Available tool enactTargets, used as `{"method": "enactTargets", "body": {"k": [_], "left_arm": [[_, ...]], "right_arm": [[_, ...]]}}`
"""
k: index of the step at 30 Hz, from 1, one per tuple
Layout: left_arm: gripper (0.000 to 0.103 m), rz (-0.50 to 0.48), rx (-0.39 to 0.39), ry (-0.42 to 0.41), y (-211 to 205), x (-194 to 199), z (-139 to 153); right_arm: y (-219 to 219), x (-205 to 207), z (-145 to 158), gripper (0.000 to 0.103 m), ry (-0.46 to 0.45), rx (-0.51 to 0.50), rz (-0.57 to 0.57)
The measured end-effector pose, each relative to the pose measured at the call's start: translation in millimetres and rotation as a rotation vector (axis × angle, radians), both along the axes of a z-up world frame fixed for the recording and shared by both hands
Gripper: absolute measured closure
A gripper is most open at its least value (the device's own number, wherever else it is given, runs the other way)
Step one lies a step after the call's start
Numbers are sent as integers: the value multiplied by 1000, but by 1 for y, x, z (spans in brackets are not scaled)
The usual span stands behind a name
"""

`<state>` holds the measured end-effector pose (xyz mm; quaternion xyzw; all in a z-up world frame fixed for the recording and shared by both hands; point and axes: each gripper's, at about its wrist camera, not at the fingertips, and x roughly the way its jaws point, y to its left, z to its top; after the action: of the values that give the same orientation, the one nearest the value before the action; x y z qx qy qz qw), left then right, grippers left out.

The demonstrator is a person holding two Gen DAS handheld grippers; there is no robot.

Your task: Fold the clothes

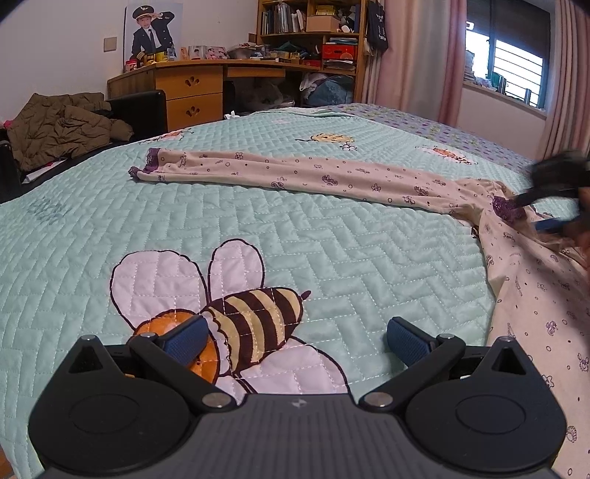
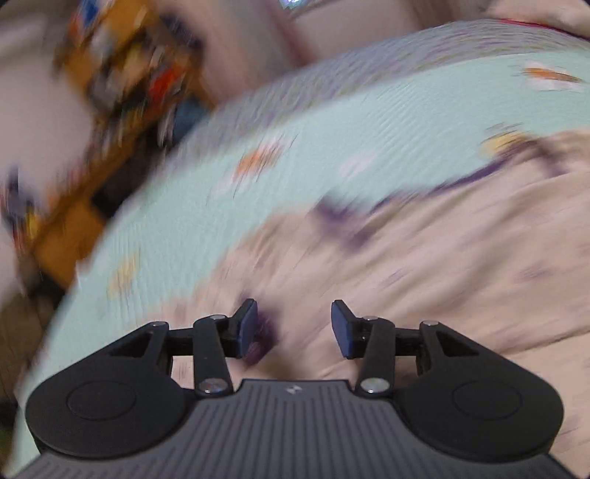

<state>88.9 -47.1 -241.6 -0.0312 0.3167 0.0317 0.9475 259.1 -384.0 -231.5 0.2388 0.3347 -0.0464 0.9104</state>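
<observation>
A beige printed pyjama top with purple lace cuffs lies on the mint quilted bedspread. One long sleeve stretches left across the bed and ends in a purple cuff. My left gripper hovers open over the bee patch, holding nothing. At the right edge my right gripper shows blurred beside a second purple cuff. In the motion-blurred right wrist view the right gripper is open over beige cloth. Purple fabric lies by its left pad, ungripped.
A wooden desk and a cluttered bookshelf stand beyond the bed's far edge. A brown jacket lies on a dark seat at the left. Pink curtains and a window are at the back right.
</observation>
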Motion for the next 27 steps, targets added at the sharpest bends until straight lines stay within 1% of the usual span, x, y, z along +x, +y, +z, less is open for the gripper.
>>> {"method": "enactTargets", "body": {"k": [1,2,3,4,5,7,8,9,11,13,15,17,18,20,21,23,25,26,27], "left_arm": [[1,0,0,0,0,0,0],[1,-1,-1,-1,0,0,0],[1,-1,-3,-1,0,-1,0],[1,-1,-4,0,1,-1,0],[1,-1,-5,0,1,-1,0],[1,-1,-5,1,1,-1,1],[1,-1,-3,1,0,0,1],[1,-1,-2,2,0,0,1],[1,-2,-5,2,1,0,1],[1,-2,-6,1,1,0,1],[1,-2,-4,1,0,-1,1],[1,-1,-2,1,0,-1,1],[1,-1,-1,1,0,-1,1],[1,0,1,0,0,-1,1],[1,0,2,1,0,-1,1],[1,0,6,1,-1,-2,1],[1,0,6,1,-1,-2,1],[1,0,7,2,-1,-2,1],[1,-1,8,2,-1,-2,1]], "right_arm": [[26,-1,-1,54,-7,-60,65],[43,-5,1,53,-32,-97,115],[51,-14,6,49,-79,-105,148],[59,-23,12,49,-125,-114,180],[59,-33,17,47,-169,-102,191],[30,-57,23,46,-230,-8,135],[11,-67,23,45,-246,27,90],[-7,-76,22,43,-239,35,35],[-44,-96,18,43,-196,36,-80],[-84,-124,11,43,-181,80,-173],[-118,-159,1,43,-167,101,-277],[-147,-198,-12,43,-103,84,-410],[-160,-219,-17,44,-90,105,-462],[-175,-256,-17,44,-132,212,-486],[-177,-269,-14,43,-146,236,-490],[-173,-274,0,43,-165,182,-470],[-169,-262,11,43,-178,127,-425],[-172,-253,13,43,-190,133,-409],[-177,-243,13,43,-206,161,-399]]}}
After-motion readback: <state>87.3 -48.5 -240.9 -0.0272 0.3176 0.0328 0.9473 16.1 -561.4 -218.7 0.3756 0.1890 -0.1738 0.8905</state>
